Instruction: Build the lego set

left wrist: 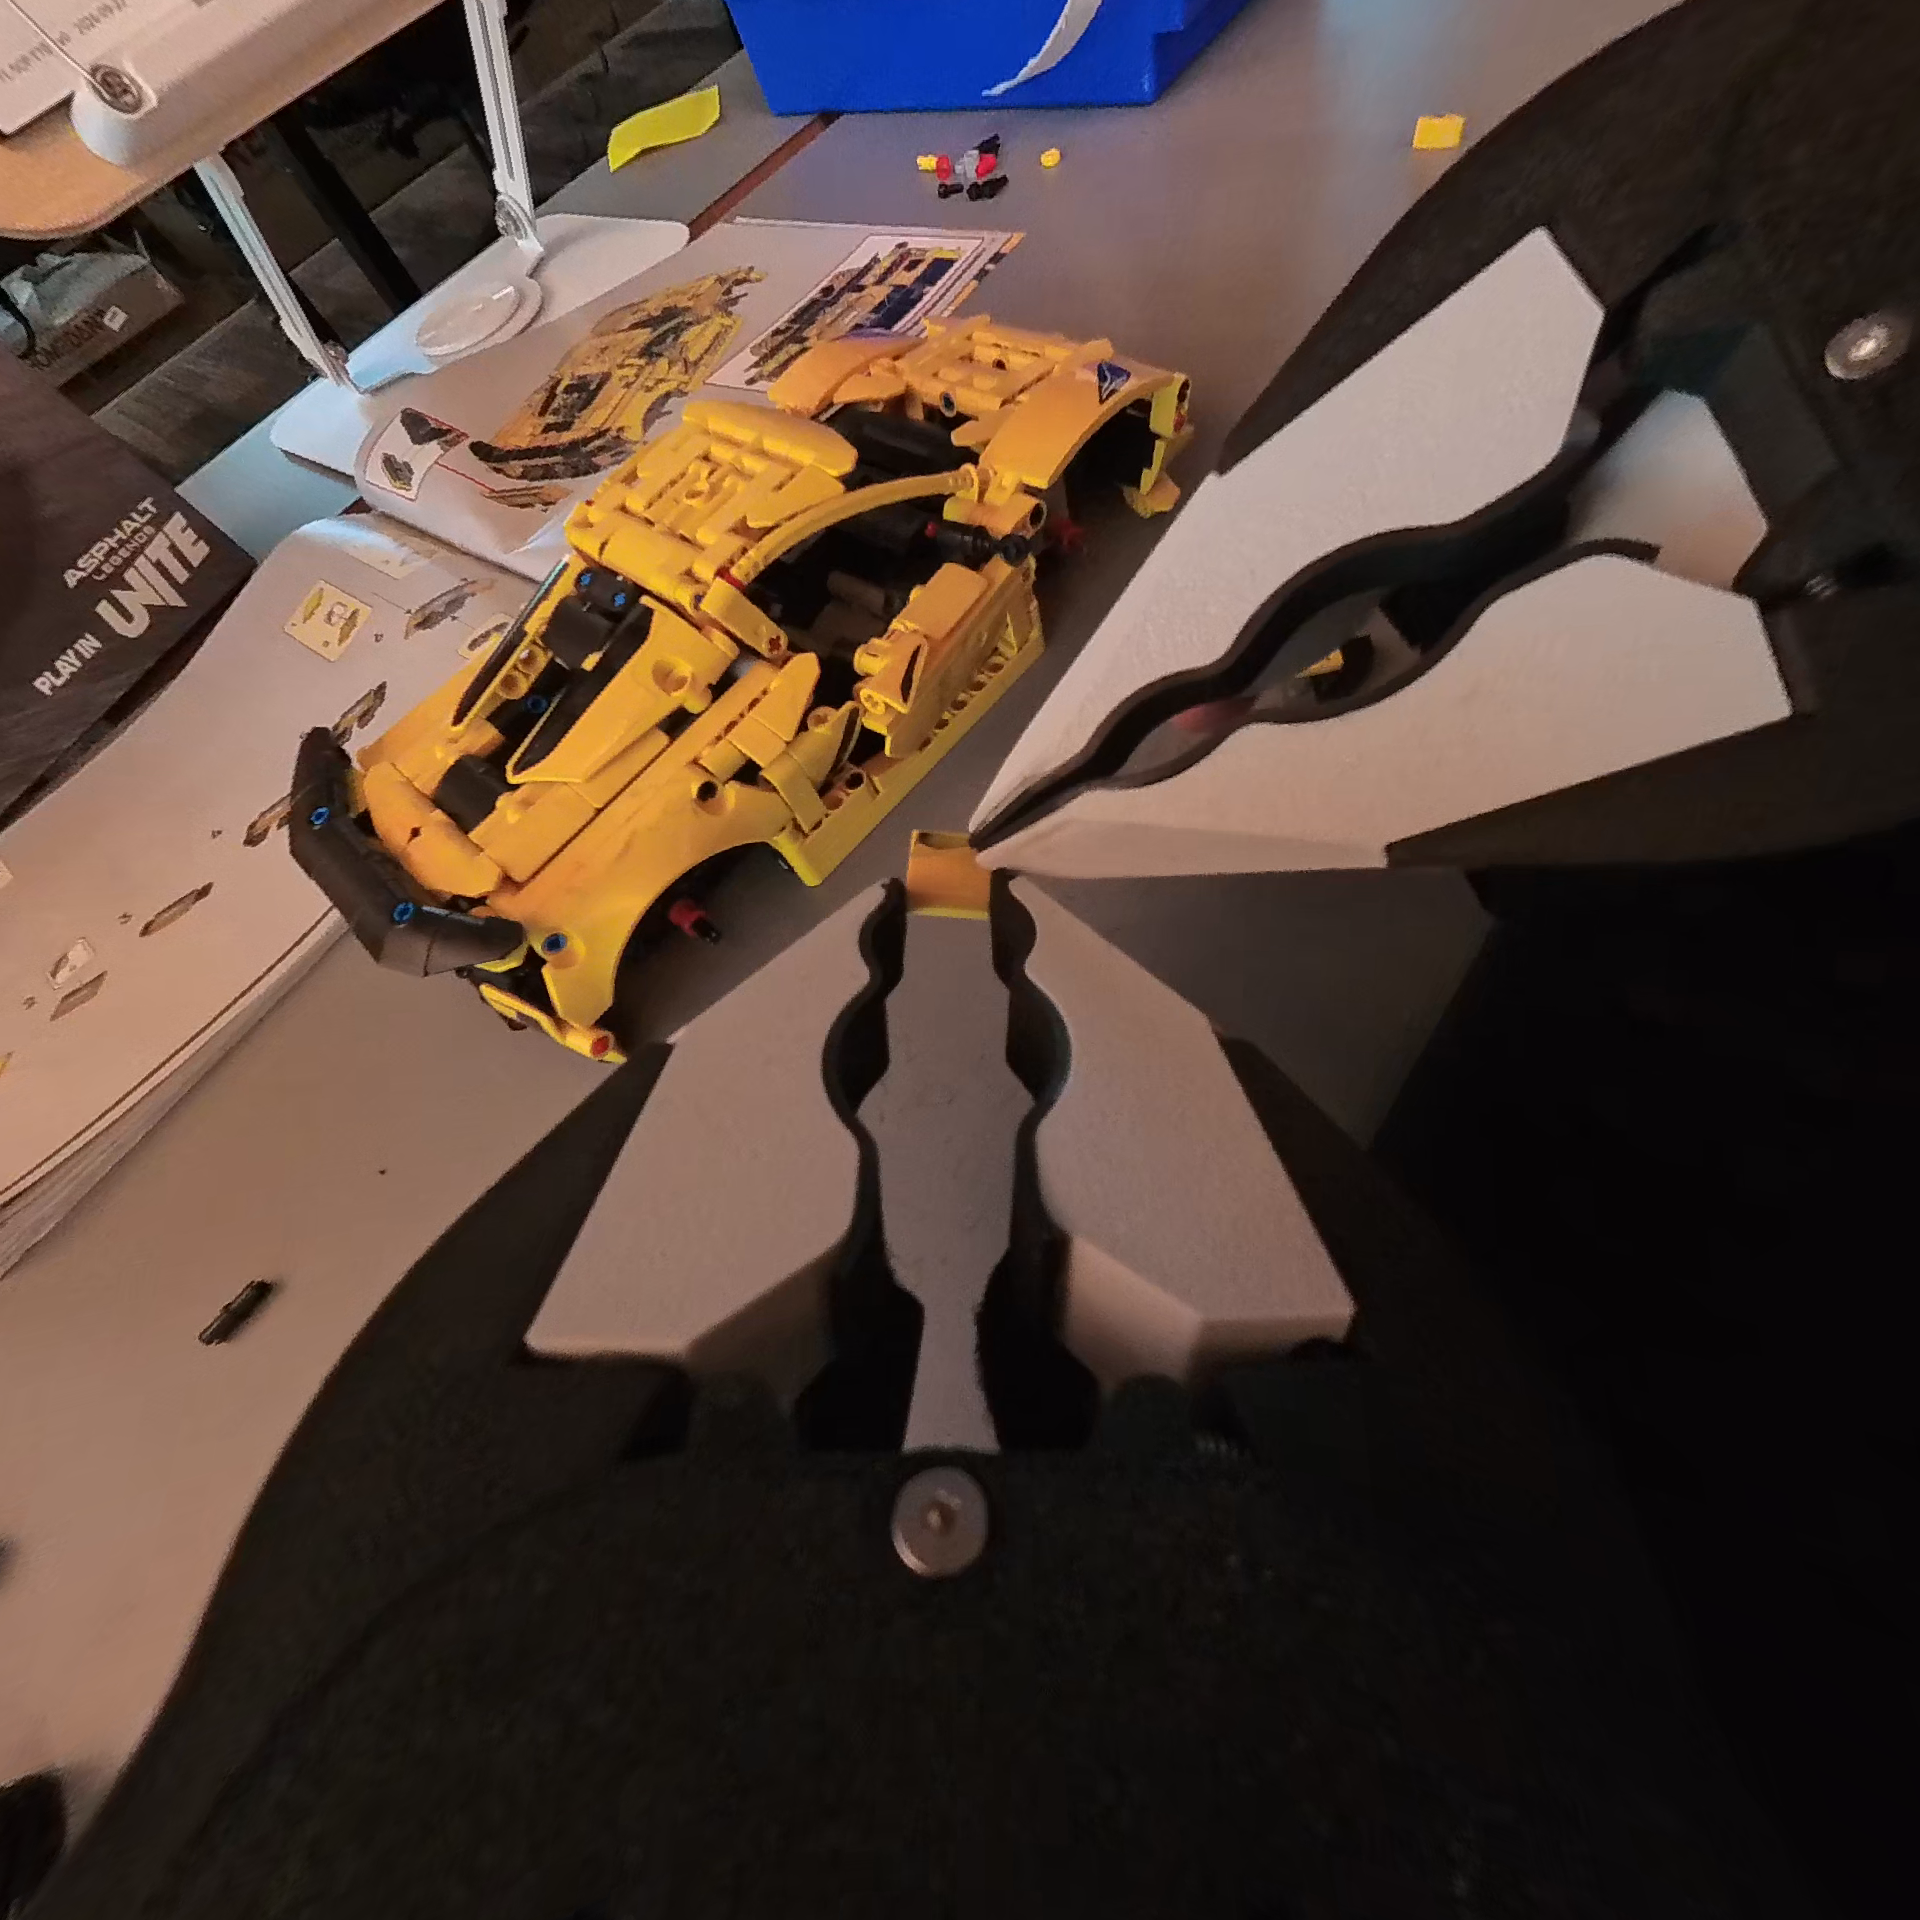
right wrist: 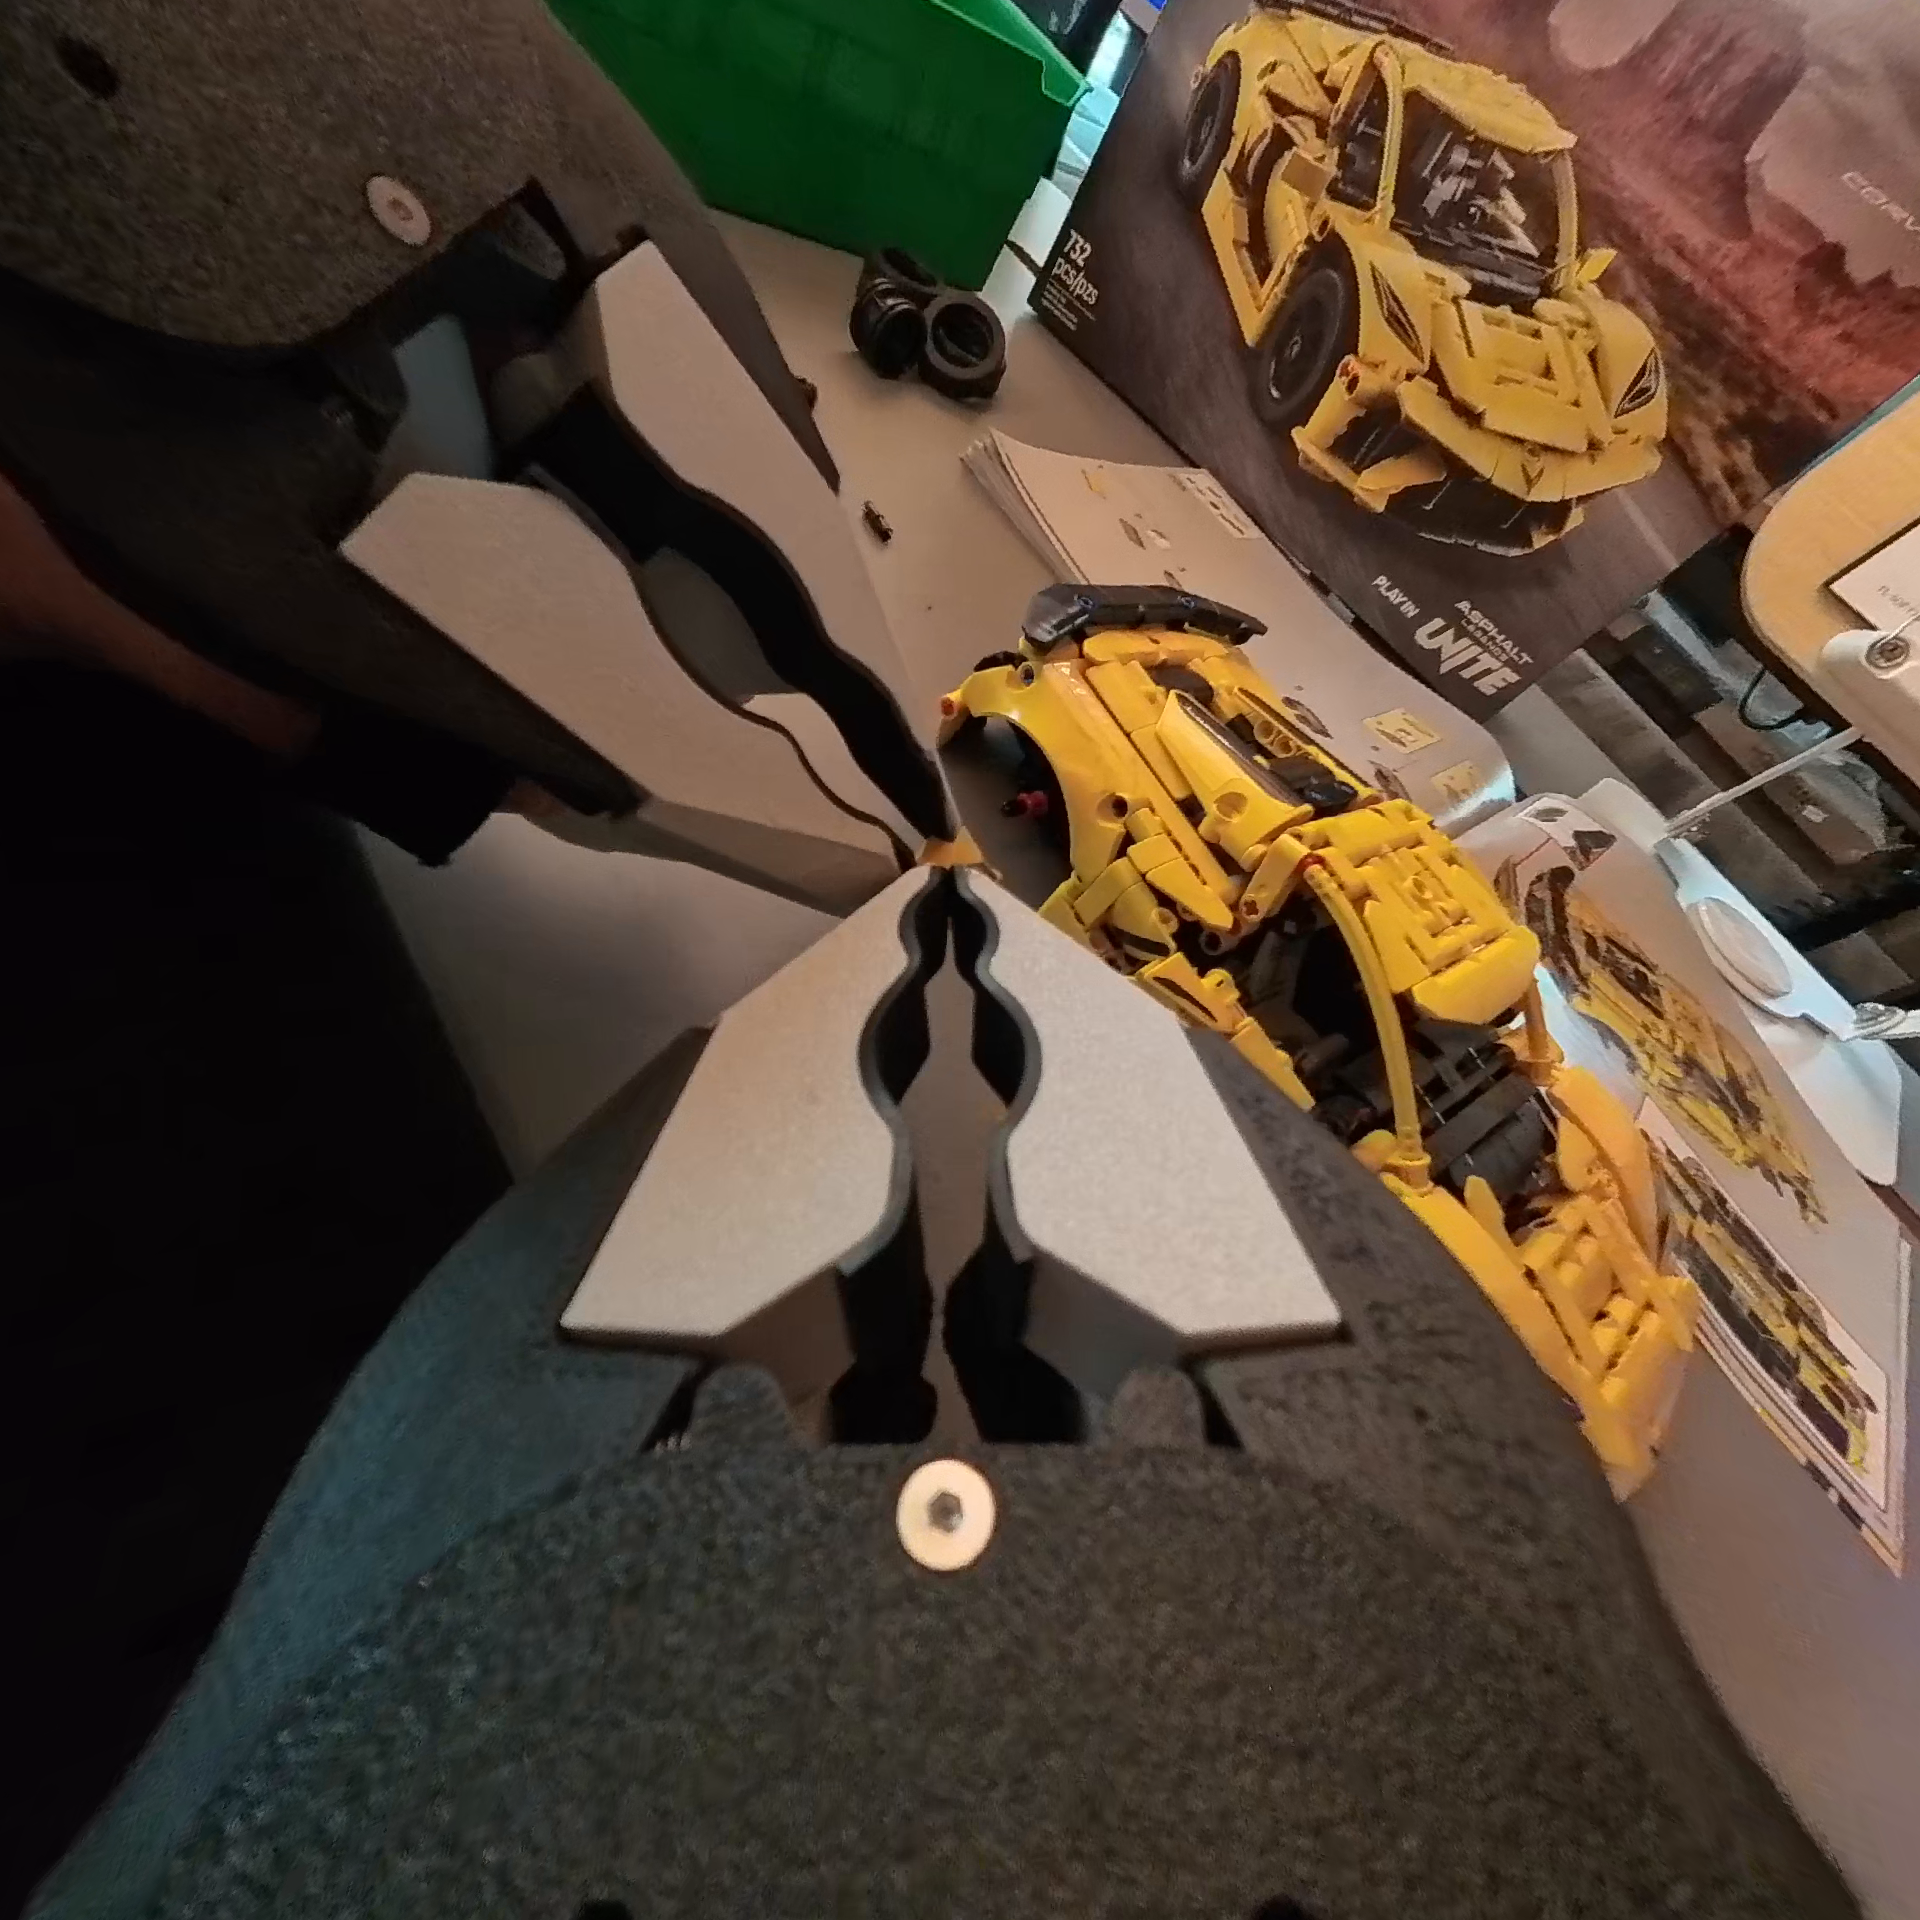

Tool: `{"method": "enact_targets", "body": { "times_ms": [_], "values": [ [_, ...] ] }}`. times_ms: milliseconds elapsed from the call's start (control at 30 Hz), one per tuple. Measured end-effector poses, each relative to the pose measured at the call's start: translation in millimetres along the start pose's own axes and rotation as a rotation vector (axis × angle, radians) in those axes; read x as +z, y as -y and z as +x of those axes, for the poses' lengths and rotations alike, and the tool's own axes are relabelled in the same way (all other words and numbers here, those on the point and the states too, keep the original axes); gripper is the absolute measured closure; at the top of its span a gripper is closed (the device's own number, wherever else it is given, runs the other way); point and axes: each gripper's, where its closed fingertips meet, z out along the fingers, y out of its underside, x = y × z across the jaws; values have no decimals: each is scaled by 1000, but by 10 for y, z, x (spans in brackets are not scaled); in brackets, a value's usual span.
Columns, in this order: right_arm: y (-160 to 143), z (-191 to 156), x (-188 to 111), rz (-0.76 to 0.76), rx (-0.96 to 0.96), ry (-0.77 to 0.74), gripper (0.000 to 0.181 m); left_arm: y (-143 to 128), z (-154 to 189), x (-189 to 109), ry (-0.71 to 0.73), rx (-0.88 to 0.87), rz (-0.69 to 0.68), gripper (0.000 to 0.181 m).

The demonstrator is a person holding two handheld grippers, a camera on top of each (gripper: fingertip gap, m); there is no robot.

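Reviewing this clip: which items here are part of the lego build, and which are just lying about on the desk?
Part of the build:
- small yellow piece, pinched by the left gripper and right gripper
- yellow car
- instruction pages
- black tyres
- loose small parts

Lying about:
- blue bin
- green bin
- set box
- white stand

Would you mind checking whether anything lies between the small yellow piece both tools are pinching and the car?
Nothing visible does. The yellow piece, gripped by the left tool and right tool, sits beside the yellow car, with only bare table between.

Both grippers' jaws closed, tip-to-tip.
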Motion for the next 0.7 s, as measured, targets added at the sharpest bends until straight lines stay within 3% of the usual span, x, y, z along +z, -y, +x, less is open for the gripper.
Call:
{"method": "enact_targets", "body": {
  "times_ms": [700],
  "values": [
    [-32,-29,-39,18,24,70,181,-3,65,4,-25,31,-1,165]
  ]
}}
